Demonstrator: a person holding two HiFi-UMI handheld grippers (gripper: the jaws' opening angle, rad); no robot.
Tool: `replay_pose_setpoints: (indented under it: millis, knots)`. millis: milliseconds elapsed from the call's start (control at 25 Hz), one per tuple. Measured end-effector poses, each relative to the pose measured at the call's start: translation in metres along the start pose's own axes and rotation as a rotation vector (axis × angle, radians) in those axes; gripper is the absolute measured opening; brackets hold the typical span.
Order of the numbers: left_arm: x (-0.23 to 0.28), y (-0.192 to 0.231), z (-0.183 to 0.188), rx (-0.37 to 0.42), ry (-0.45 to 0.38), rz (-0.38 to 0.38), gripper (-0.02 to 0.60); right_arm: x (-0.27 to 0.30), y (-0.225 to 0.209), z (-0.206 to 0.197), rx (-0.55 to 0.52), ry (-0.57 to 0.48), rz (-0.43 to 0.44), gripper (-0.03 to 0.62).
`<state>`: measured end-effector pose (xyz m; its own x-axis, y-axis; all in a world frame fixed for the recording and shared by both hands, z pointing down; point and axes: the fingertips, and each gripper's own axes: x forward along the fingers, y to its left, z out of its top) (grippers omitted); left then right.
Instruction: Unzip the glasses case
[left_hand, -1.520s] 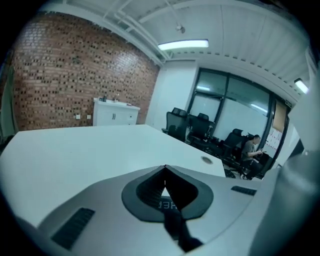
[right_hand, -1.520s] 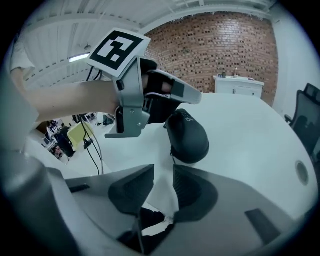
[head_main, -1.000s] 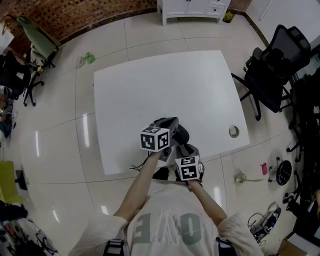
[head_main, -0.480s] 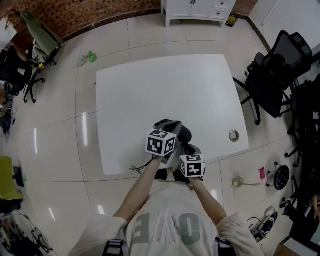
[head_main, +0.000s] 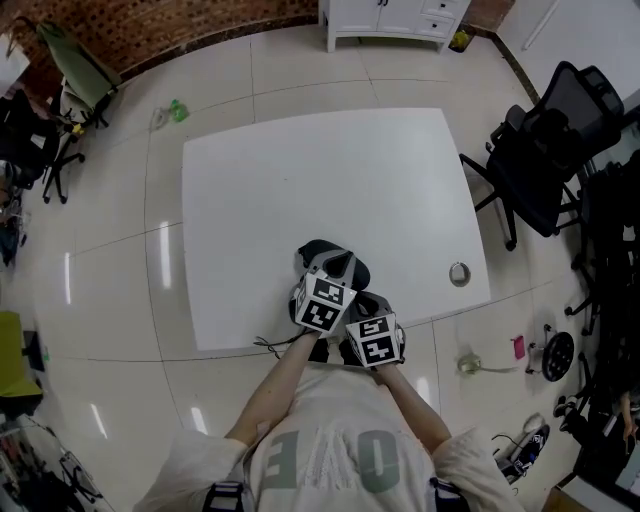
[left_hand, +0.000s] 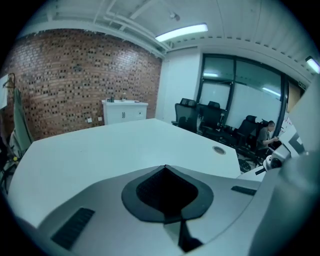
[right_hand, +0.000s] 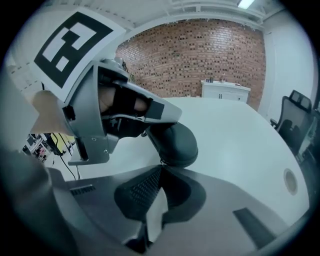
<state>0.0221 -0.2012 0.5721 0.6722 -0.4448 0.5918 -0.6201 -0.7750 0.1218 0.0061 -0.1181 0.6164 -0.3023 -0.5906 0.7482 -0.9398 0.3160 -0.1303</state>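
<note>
A dark oval glasses case (head_main: 325, 254) lies near the front edge of the white table (head_main: 300, 170). In the right gripper view the case (right_hand: 175, 142) sits just beyond my right gripper (right_hand: 161, 167), whose jaws are shut with their tips at the small zipper pull on the case's near end. My left gripper (head_main: 335, 270) reaches over the case from the left, its marker cube (right_hand: 70, 42) close by. In the left gripper view, my left gripper (left_hand: 165, 167) is shut with nothing showing between the jaws, and the case is hidden below them.
A round cable hole (head_main: 459, 273) is in the table's front right corner. Black office chairs (head_main: 545, 150) stand to the right, and a white cabinet (head_main: 385, 15) by the brick wall at the back. The table's front edge runs right beneath both grippers.
My left gripper has drawn back toward me and closer to the right gripper. The right gripper has hardly moved, and the case stays in place.
</note>
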Motion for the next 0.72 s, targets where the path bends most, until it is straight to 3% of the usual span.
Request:
replay_pose_setpoints:
  millis: [200,400,600,720]
  knots:
    - [0.0,0.005,0.0,-0.09,-0.022,0.005,0.005,-0.001,-0.006,-0.001,-0.045,0.001,0.041,-0.002]
    - [-0.009,0.001,-0.006,-0.18,-0.036,-0.017,0.005,-0.005,-0.039,-0.015,-0.028,0.033,0.019,-0.001]
    - [-0.007,0.0,-0.008,-0.214,-0.041,-0.023,0.005,0.005,-0.056,-0.008,-0.135,0.035,0.07,0.0]
    - [-0.007,0.001,-0.008,-0.24,-0.042,-0.019,0.005,0.009,-0.059,-0.001,-0.266,0.042,0.133,-0.001]
